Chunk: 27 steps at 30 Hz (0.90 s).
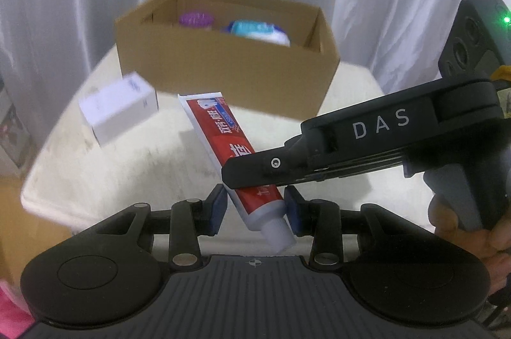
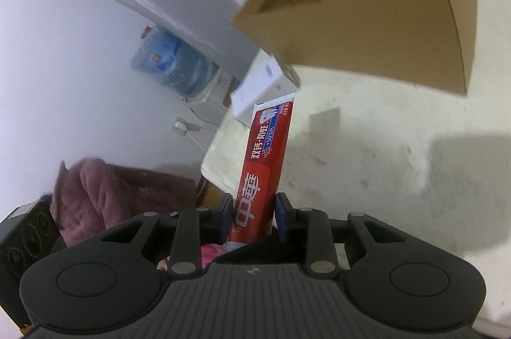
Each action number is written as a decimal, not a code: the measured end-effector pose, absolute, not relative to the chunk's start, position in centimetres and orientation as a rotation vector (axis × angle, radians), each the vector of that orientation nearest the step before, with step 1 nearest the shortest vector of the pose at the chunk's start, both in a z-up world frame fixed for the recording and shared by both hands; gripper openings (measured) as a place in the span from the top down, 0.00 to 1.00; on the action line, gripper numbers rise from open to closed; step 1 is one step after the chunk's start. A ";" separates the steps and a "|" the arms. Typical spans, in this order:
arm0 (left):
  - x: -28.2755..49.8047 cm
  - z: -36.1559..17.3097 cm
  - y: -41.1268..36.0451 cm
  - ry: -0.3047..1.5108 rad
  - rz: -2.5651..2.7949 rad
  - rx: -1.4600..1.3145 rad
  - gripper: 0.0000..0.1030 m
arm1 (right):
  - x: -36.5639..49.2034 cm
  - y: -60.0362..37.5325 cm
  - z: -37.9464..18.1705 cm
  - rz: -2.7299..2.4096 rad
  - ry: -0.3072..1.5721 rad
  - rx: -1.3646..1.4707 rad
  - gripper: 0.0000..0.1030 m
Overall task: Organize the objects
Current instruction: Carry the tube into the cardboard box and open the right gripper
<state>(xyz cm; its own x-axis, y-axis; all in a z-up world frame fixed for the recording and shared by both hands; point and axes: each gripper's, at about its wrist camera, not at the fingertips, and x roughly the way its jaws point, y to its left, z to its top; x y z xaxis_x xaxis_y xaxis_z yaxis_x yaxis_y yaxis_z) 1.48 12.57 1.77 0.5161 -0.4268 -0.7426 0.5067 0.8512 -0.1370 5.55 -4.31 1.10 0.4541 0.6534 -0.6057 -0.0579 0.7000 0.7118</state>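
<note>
A red and white toothpaste tube [image 1: 223, 144] is held in the air above the table. My right gripper [image 1: 252, 176] comes in from the right and is shut on the tube's middle; the right wrist view shows the tube [image 2: 265, 166] clamped between its blue pads [image 2: 281, 217]. My left gripper [image 1: 255, 211] is open, its pads either side of the tube's cap end without clearly pressing it. A brown cardboard box [image 1: 223, 73] stands behind, holding a purple-lidded jar [image 1: 195, 19] and a teal and white pack [image 1: 258, 30].
A small white carton [image 1: 119, 107] lies on the cream table [image 1: 95, 173] left of the cardboard box. White curtains hang behind. In the right wrist view, a water dispenser [image 2: 179, 67] and a pink garment [image 2: 105, 195] sit beyond the table's left edge.
</note>
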 end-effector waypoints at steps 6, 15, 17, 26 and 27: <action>3.4 4.9 11.9 0.788 -0.571 0.131 0.63 | 7.6 -4.6 4.1 0.497 0.933 0.666 0.70; 9.5 8.9 9.7 0.716 -0.560 0.177 0.63 | 14.7 -6.2 8.3 0.515 0.866 0.597 0.70; 11.7 9.4 9.1 0.723 -0.561 0.174 0.63 | 16.6 -6.5 8.9 0.510 0.871 0.580 0.69; 22.7 8.8 7.1 0.887 -0.565 0.094 0.63 | 26.4 -7.9 7.9 0.484 0.951 0.511 0.69; 23.6 8.3 6.8 0.907 -0.561 0.092 0.63 | 27.4 -8.0 7.4 0.487 0.967 0.506 0.69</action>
<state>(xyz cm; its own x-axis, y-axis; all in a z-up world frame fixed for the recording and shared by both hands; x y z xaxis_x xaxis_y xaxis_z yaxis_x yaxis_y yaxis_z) 23.59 6.84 8.28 0.4834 -0.4218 -0.7671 0.4979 0.8532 -0.1554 27.36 -7.96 7.40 0.4802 0.5956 -0.6439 -0.1619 0.7817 0.6023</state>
